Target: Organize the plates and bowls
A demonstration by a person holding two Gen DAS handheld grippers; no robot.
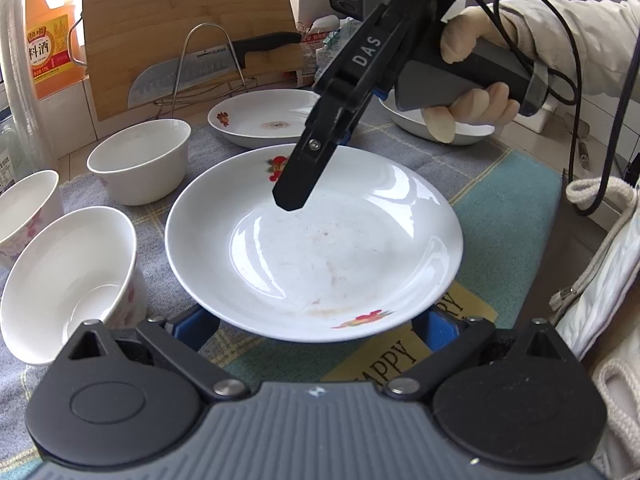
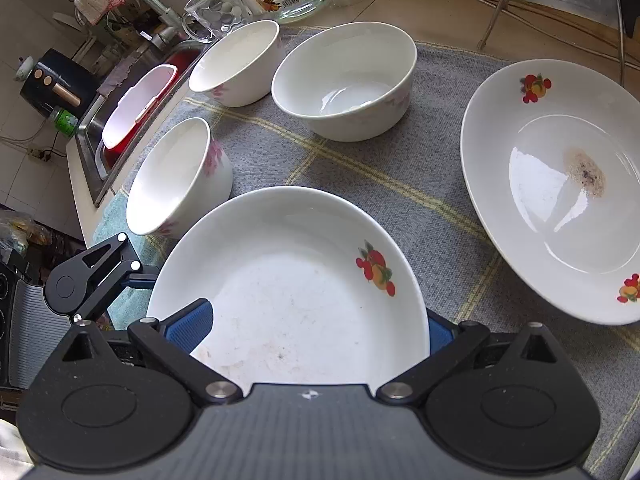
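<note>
Left wrist view, claw: my left claw [image 1: 316, 332] stood wide, its blue pads flanking the near rim of the plate [image 1: 316, 240] at 6 o'clock; I could not tell whether they touched it.
Left wrist view, plate: it lay flat on the grey mat [image 1: 224, 152], dead centre, straight ahead of the claw.
Left wrist view, other claw: my right claw [image 1: 292, 196] came in from 1 o'clock, its tip over the plate's far side; from here I could not tell how far it was spread.
Left wrist view, bowls: three bowls [image 1: 140, 160] sat from 8 to 10 o'clock, a second plate [image 1: 260, 118] at 12.
Right wrist view, claw: the right claw [image 2: 316, 332] stood wide, the plate [image 2: 288, 280] filling the gap between its fingers, rim towards 12 o'clock.
Right wrist view, target: the stained plate [image 2: 560, 184] lay at 2 o'clock, well apart.
Right wrist view, bowls: the bowls [image 2: 344, 80] ran from 9 to 12 o'clock.
Judgement: both claws bracketed the one plate from opposite rims; I judged stacking it meant carrying it towards the stained plate, the right claw being nearer.
</note>
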